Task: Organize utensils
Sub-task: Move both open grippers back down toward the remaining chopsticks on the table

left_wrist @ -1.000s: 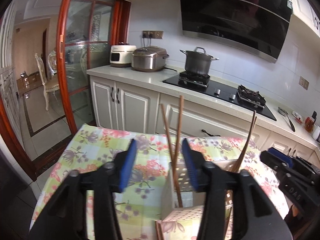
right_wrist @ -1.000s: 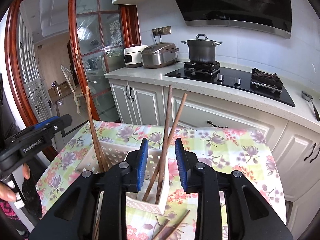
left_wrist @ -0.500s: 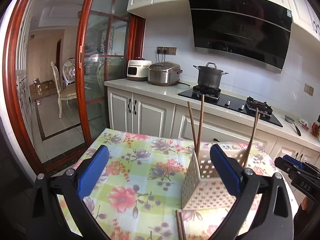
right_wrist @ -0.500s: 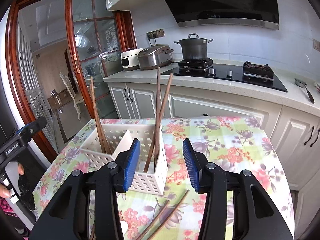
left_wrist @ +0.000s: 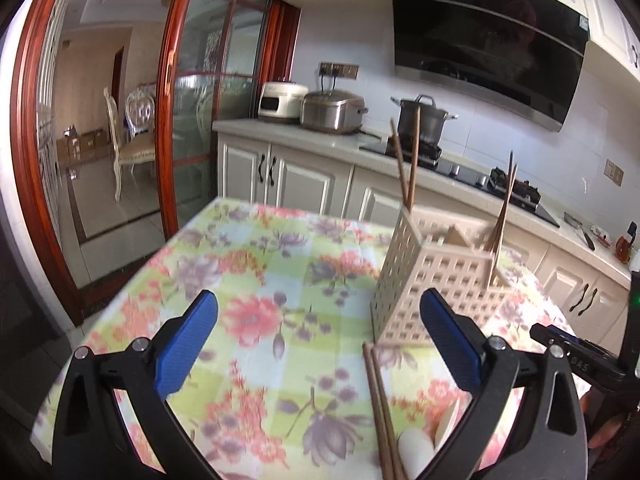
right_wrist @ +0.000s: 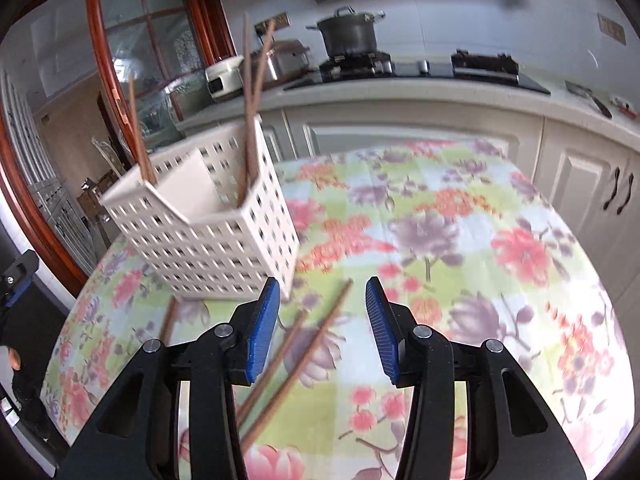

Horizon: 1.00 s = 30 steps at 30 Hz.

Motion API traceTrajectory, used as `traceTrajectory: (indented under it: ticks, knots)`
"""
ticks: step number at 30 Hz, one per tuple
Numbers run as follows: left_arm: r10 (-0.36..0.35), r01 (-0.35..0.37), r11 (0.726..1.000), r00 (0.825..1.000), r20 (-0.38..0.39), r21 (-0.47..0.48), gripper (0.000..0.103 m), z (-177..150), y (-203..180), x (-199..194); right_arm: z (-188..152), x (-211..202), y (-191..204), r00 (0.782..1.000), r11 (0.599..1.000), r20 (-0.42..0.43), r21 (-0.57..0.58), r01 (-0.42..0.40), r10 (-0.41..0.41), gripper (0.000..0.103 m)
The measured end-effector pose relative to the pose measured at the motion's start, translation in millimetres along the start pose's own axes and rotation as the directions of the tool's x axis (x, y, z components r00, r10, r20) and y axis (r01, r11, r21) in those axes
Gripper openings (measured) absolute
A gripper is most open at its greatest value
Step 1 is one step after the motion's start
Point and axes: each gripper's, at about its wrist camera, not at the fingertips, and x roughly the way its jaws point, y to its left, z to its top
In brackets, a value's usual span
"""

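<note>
Both pairs of tongs stood wide open and empty above the flowered surface [right_wrist: 460,240], so the step in hand looked like reaching for the next loose chopsticks. The white perforated utensil caddy [right_wrist: 224,240] stood upright on the cloth with two pairs of chopsticks already in it: one pair [right_wrist: 252,92] in the compartment nearer the right tongs [right_wrist: 320,324], another pair [right_wrist: 138,132] at its far end. Just in front of the caddy's base, a loose pair of chopsticks [right_wrist: 296,360] lay slanted on the cloth beneath the right tongs, the left blue pad [right_wrist: 262,326] hanging just over them. The left tongs [left_wrist: 316,344] hovered on the caddy's other side, where another loose pair [left_wrist: 380,404] lay running away from its foot, beside a white object too blurred to name. The next move probably called for lowering the right tongs, squaring the pads across the slanted pair and closing on both sticks together. Open cloth stretched well away from the caddy toward the kitchen cabinets, giving free room there; the caddy wall itself sat close beside the right tongs and could be knocked.
</note>
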Motion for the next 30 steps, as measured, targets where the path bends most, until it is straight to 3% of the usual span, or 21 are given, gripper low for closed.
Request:
traceTrajectory:
  ticks: [8,12,24,27,29,30]
  knots:
    - [0.012,-0.010,1.000,0.997,-0.071,0.029,0.098,-32.6,1.9,17.6,-34.5,39.9,6.4,0.989,0.997,-0.131,-0.044,0.057,-0.062,0.044]
    - [0.016,-0.014,1.000,0.997,-0.075,0.026,0.098,-36.2,5.2,19.7,-33.8,40.5,13.2,0.989,0.997,-0.134,-0.058,0.054,-0.062,0.044]
    - [0.012,-0.006,0.999,0.991,-0.131,0.043,0.098,-49.5,4.6,32.6,-31.2,58.3,25.5,0.967,0.977,-0.179,-0.143,0.157,-0.182,0.038]
    - [0.013,-0.001,0.997,0.987,-0.162,0.074,0.098,-55.2,-0.9,38.7,-29.6,59.4,26.2,0.965,0.977,-0.193,-0.148,0.153,-0.180,0.027]
    - [0.012,0.006,0.996,0.982,-0.188,0.091,0.098,-58.4,-4.2,42.9,-31.2,57.2,25.8,0.965,0.975,-0.192,-0.164,0.149,-0.180,0.013]
    - [0.010,0.012,0.995,0.978,-0.209,0.103,0.097,-60.4,-6.4,46.0,-32.6,54.8,25.6,0.965,0.975,-0.192,-0.166,0.149,-0.180,0.013]
